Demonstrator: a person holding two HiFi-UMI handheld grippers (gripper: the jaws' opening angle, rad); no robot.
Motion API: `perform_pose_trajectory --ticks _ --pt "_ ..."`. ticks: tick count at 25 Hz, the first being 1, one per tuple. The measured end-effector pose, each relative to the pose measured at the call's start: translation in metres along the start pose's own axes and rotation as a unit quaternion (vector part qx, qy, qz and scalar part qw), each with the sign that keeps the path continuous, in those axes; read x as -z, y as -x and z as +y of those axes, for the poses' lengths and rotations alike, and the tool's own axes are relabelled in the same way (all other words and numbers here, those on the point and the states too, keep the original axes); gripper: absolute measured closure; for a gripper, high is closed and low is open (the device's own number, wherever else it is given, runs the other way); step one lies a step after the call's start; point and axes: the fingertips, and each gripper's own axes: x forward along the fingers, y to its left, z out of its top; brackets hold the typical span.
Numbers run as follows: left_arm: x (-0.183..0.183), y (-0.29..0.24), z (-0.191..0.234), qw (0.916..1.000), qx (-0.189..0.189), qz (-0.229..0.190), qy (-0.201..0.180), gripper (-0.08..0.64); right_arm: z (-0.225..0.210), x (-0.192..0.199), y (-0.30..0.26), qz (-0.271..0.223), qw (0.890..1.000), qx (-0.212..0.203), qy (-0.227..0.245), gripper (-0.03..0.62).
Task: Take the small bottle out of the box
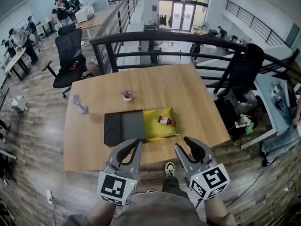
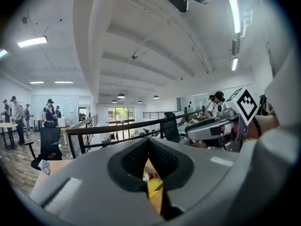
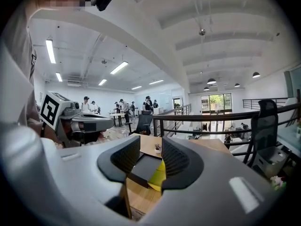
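Note:
An open box sits on the wooden table (image 1: pixel 197 107), its dark lid (image 1: pixel 123 127) folded out to the left and its yellow inside (image 1: pixel 157 128) on the right. The small bottle (image 1: pixel 165 121), white with a red cap, lies in the yellow part. Both grippers hang short of the table's near edge, apart from the box. My left gripper (image 1: pixel 137 143) is shut and empty; its own view shows the tips (image 2: pixel 148 142) touching, with the bottle (image 2: pixel 149 176) far beyond. My right gripper (image 1: pixel 184 145) is open with nothing between its jaws (image 3: pixel 151 145); past them lie the lid (image 3: pixel 146 168) and the yellow lining (image 3: pixel 159 175).
A small potted plant (image 1: pixel 127 96) and a purple figure (image 1: pixel 81 106) stand on the table behind and left of the box. A black railing (image 1: pixel 188 36) runs along the far edge. Office chairs stand at the far left (image 1: pixel 70 55) and far right (image 1: pixel 242 69). People work at desks beyond.

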Motion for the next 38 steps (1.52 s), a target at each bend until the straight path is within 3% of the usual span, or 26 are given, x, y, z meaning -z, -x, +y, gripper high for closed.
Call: perform_pose_trajectory --ticks 10,20,29,38 --pt "-0.014 -0.096 0.021 0.9983 -0.052 0.023 0.01 0.56 -0.086 -0.014 -0.067 0.016 0.998 -0.067 0.007 0.469" --pt "-0.017 -0.166 0.038 0.991 -0.126 0.042 0.008 0.558 -0.152 -0.014 -0.119 0.036 0.989 -0.143 0.023 0.468" --pt "-0.006 -0.174 0.05 0.982 -0.173 0.074 0.014 0.56 -0.167 -0.001 -0.15 0.058 0.981 -0.186 0.02 0.468" --pt "0.024 -0.175 0.072 0.9806 -0.169 0.099 0.01 0.56 -0.157 0.031 -0.177 0.105 0.975 -0.196 0.028 0.459"
